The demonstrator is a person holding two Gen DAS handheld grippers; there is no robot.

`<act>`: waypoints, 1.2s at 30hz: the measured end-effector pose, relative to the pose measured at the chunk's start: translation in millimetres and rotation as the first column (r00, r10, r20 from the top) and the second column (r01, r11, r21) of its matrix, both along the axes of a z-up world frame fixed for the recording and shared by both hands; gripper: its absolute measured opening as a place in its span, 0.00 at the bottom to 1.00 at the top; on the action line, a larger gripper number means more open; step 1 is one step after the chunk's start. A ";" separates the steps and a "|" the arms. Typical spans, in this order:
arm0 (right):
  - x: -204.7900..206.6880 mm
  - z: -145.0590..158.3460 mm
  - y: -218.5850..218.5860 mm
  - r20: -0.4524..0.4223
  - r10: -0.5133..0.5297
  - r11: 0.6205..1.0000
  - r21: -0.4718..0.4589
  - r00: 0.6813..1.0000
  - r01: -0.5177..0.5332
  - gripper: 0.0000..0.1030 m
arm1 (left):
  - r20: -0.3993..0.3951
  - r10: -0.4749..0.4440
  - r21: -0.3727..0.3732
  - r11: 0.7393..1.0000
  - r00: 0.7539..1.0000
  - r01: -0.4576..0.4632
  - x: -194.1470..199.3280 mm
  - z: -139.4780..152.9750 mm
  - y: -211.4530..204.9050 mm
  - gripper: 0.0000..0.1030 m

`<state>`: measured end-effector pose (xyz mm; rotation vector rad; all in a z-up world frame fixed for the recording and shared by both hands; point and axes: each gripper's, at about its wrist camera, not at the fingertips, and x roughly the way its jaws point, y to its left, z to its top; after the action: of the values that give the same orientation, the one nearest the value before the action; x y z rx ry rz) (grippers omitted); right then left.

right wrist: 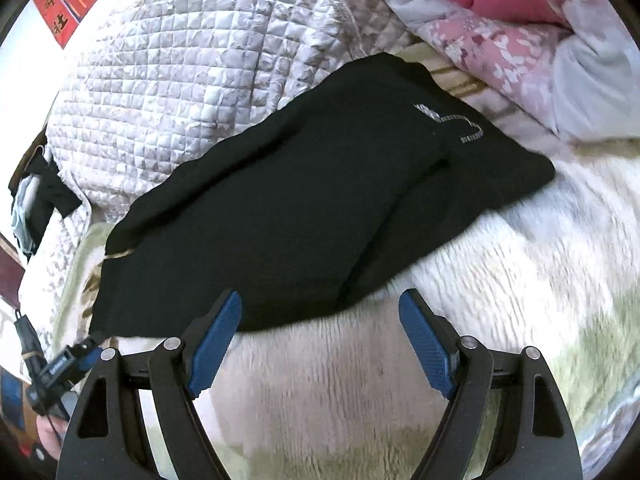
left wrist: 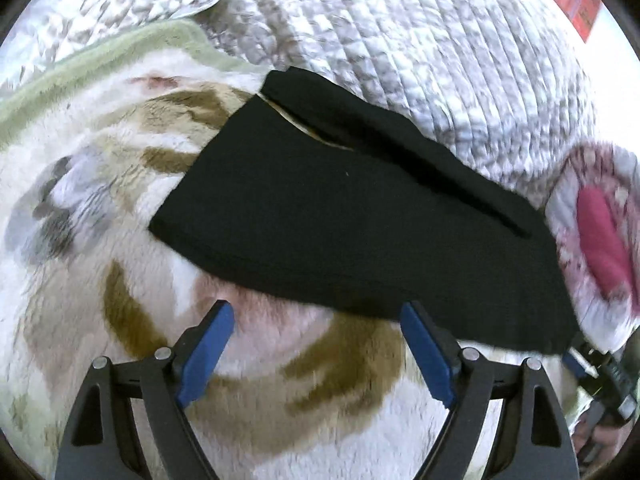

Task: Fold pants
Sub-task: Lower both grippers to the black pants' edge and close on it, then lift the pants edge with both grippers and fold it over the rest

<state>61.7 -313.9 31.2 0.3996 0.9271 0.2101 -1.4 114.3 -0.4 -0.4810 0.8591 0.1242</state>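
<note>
Black pants (left wrist: 352, 216) ahead of both open jaws, ungripped.

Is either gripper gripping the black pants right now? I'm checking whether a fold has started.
No: the left gripper and the right gripper both stand open, with no cloth of the black pants between their pads.

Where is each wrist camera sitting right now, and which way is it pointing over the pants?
Left wrist: behind the open left gripper, looking down across the black pants on the fleece blanket; the right gripper shows at lower right.
Right wrist: behind the open right gripper, facing the pants' near edge; the left gripper shows at lower left.
Shared: pants, blanket, quilted bedspread, pink floral quilt.
</note>
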 end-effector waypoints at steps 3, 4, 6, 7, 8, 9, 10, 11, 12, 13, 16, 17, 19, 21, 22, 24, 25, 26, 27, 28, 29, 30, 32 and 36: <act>10.0 -1.5 -7.6 0.010 -0.024 0.999 0.034 1.000 0.023 0.78 | 0.013 0.023 -0.022 0.999 1.000 -0.023 7.1 -3.8 6.5 0.84; 16.4 -1.6 -11.0 0.013 -0.033 0.998 0.051 0.999 0.032 0.78 | 0.015 0.029 -0.026 0.999 0.999 -0.029 10.6 -4.6 7.5 0.84; 22.4 -2.3 -14.3 0.020 -0.046 0.997 0.070 0.999 0.044 0.78 | 0.022 0.044 -0.036 0.998 0.999 -0.044 16.2 -4.8 9.0 0.84; 26.1 -2.4 -16.1 0.024 -0.052 0.996 0.078 0.998 0.050 0.78 | 0.026 0.049 -0.038 0.998 0.998 -0.048 17.2 -5.0 9.8 0.84; 25.5 -2.6 -17.3 0.026 -0.055 0.995 0.082 0.998 0.053 0.78 | 0.031 0.053 -0.035 0.998 0.998 -0.051 17.4 -5.1 11.3 0.84; 27.6 -2.5 -18.2 0.028 -0.061 0.994 0.087 0.998 0.058 0.78 | 0.031 0.056 -0.022 0.998 0.998 -0.055 19.8 -5.5 10.3 0.80; 30.1 -2.3 -19.1 0.027 -0.068 0.993 0.093 0.997 0.065 0.78 | 0.029 0.059 -0.002 0.998 0.998 -0.059 20.8 -5.8 10.1 0.74; 30.3 -2.4 -19.6 0.030 -0.071 0.993 0.094 0.997 0.068 0.74 | 0.027 0.063 0.013 0.998 0.998 -0.064 19.5 -6.1 10.4 0.72; 32.0 -2.3 -21.2 0.033 -0.082 0.993 0.090 0.996 0.079 0.65 | 0.023 0.072 0.024 0.997 0.997 -0.072 21.5 -6.4 10.4 0.65; 34.7 -3.2 -24.3 0.027 -0.105 0.991 0.088 0.994 0.102 0.62 | 0.022 0.082 0.030 0.996 0.996 -0.083 21.8 -6.2 12.1 0.55; 41.8 -6.9 -34.3 0.009 -0.151 0.983 0.102 0.988 0.150 0.40 | 0.015 0.112 0.042 0.993 0.994 -0.113 24.7 -6.1 16.6 0.35; 43.1 -8.6 -36.7 0.003 -0.167 0.981 0.097 0.986 0.165 0.29 | 0.013 0.118 0.047 0.992 0.993 -0.118 26.2 -6.5 17.7 0.31; 44.7 -12.1 -41.4 -0.007 -0.184 0.978 0.097 0.983 0.184 0.16 | 0.007 0.126 0.057 0.990 0.992 -0.126 28.3 -7.0 20.2 0.16; 45.7 -13.2 -43.9 -0.012 -0.187 0.976 0.108 0.982 0.187 0.11 | 0.008 0.124 0.067 0.990 0.992 -0.125 29.9 -6.0 21.3 0.09; 45.3 -12.4 -43.4 -0.010 -0.183 0.977 0.106 0.983 0.183 0.10 | 0.009 0.119 0.072 0.990 0.993 -0.119 30.3 -4.6 20.8 0.07; 42.5 -7.9 -43.1 0.000 -0.178 0.978 0.110 0.984 0.177 0.08 | 0.021 0.110 0.096 0.989 0.994 -0.112 28.3 1.6 18.4 0.06; 41.1 -5.6 -43.5 0.003 -0.177 0.977 0.118 0.984 0.176 0.07 | 0.031 0.107 0.106 0.988 0.994 -0.109 25.5 6.6 17.4 0.06; 38.4 -1.6 -44.5 0.008 -0.175 0.976 0.132 0.985 0.172 0.07 | 0.038 0.107 0.109 0.988 0.994 -0.111 22.3 11.8 17.3 0.06; 33.0 5.7 -45.9 0.018 -0.168 0.976 0.145 0.986 0.164 0.07 | 0.042 0.106 0.109 0.988 0.993 -0.110 16.3 18.0 18.0 0.06; 27.8 11.2 -46.9 0.023 -0.161 0.976 0.149 0.987 0.156 0.07 | 0.051 0.106 0.104 0.988 0.993 -0.110 10.3 23.4 19.1 0.06; 21.2 17.1 -47.8 0.028 -0.152 0.977 0.156 0.988 0.146 0.06 | 0.057 0.101 0.100 0.989 0.993 -0.107 2.2 29.4 20.1 0.06; 15.3 21.6 -48.9 0.031 -0.145 0.978 0.159 0.989 0.138 0.06 | 0.061 0.096 0.102 0.990 0.994 -0.101 -6.0 34.0 21.6 0.06; -0.4 29.2 -52.2 0.037 -0.137 0.979 0.154 0.990 0.129 0.06 | 0.076 0.091 0.096 0.991 0.993 -0.098 -25.6 41.5 25.9 0.06; -41.8 24.0 -71.1 0.001 -0.150 0.973 0.178 0.989 0.148 0.05 | 0.107 0.093 0.065 0.993 0.990 -0.100 -76.1 43.9 36.3 0.06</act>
<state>19.9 -385.0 55.1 0.6299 0.8623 0.1585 -77.5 150.6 43.5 -0.4595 0.7276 0.2155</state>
